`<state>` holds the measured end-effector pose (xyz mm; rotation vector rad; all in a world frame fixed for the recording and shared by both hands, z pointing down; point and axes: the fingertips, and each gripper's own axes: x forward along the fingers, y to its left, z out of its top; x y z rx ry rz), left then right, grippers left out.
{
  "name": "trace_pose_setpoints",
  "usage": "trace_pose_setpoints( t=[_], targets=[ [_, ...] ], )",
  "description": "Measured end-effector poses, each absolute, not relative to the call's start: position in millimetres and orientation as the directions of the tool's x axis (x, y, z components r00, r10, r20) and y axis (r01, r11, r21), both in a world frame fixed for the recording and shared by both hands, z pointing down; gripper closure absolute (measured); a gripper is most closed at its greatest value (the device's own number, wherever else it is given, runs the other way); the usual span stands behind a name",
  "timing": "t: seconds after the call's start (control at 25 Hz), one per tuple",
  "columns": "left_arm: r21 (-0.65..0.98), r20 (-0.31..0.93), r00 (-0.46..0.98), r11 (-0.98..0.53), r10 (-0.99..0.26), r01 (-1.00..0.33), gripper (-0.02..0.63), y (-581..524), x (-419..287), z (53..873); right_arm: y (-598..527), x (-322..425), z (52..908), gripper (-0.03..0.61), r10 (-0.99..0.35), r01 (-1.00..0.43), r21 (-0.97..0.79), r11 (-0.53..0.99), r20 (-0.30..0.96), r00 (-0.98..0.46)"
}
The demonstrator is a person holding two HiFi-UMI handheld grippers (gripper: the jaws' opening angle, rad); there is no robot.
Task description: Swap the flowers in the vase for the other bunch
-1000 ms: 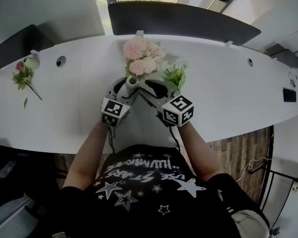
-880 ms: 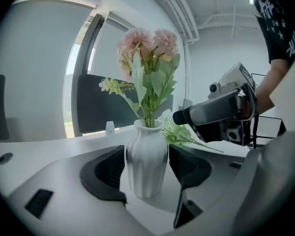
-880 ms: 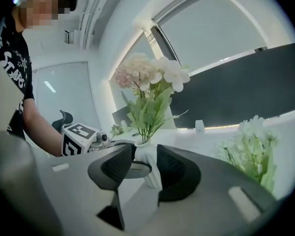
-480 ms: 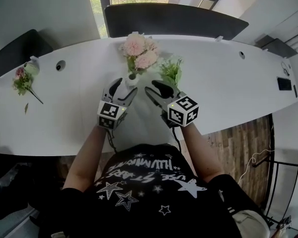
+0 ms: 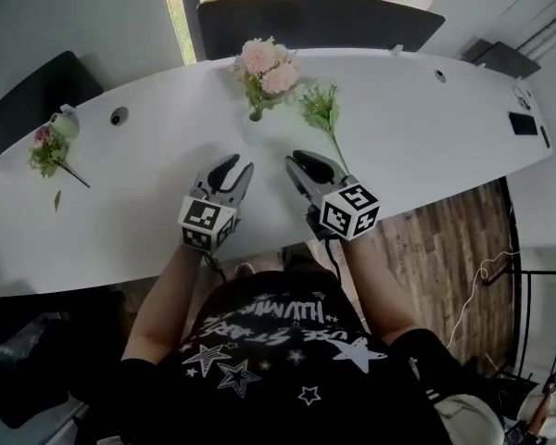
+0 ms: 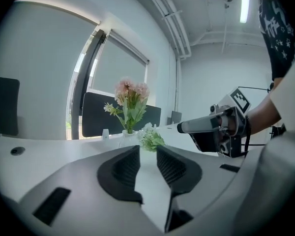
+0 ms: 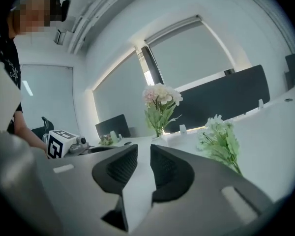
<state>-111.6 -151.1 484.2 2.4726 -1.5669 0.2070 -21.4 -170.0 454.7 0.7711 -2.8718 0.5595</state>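
Pink flowers [image 5: 267, 63] standing up in a small vase [image 5: 256, 113], green and white bunch [image 5: 321, 108] lying flat just beside it

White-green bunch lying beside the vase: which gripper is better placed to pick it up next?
Right. The stem of the white-green bunch runs toward the right gripper and ends just beside it; the left gripper sits farther off. Both grippers' jaws have just been closing, with nothing between them.

A long white desk [image 5: 426, 137] curves away under pale walls [image 5: 74, 7] — dark divider panels [image 5: 306, 21] stand along its far edge, ahead of the right gripper [image 5: 296, 160]. Daylight enters by a narrow window [image 5: 178, 12] beyond them; wood-plank floor [image 5: 445, 272] shows to that gripper's right; a ceiling strip light [image 6: 244, 6] glows overhead.
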Motion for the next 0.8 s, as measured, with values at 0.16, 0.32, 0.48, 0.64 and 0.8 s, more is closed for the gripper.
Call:
trace_pose_setpoints(
  t=[0.16,0.32,0.48,0.64,0.8],
  targets=[
    [0.117,0.179,0.411,-0.395,-0.894,-0.911,0.593,-122,-119,477,-139,-13,455,0.519,-0.506,-0.54,-0.341,0.77,0.189,-0.841],
    [0.127,0.175,0.408,-0.39,-0.896,-0.912,0.606,-98,-124,479,-114,-3,454,0.546,-0.546,-0.579,-0.332,0.744,0.197,-0.814],
    [0.116,0.181,0.408,-0.392,-0.895,-0.913,0.606,-81,-120,477,-101,8,446,0.559,-0.574,-0.595,-0.339,0.729,0.17,-0.801],
    [0.095,0.171,0.401,-0.39,-0.9,-0.916,0.606,-72,-113,470,-90,21,440,0.575,-0.593,-0.603,-0.343,0.72,0.147,-0.792],
    [0.076,0.171,0.398,-0.391,-0.901,-0.917,0.606,-63,-94,459,-74,47,431,0.575,-0.618,-0.616,-0.354,0.704,0.122,-0.777]
  ],
)
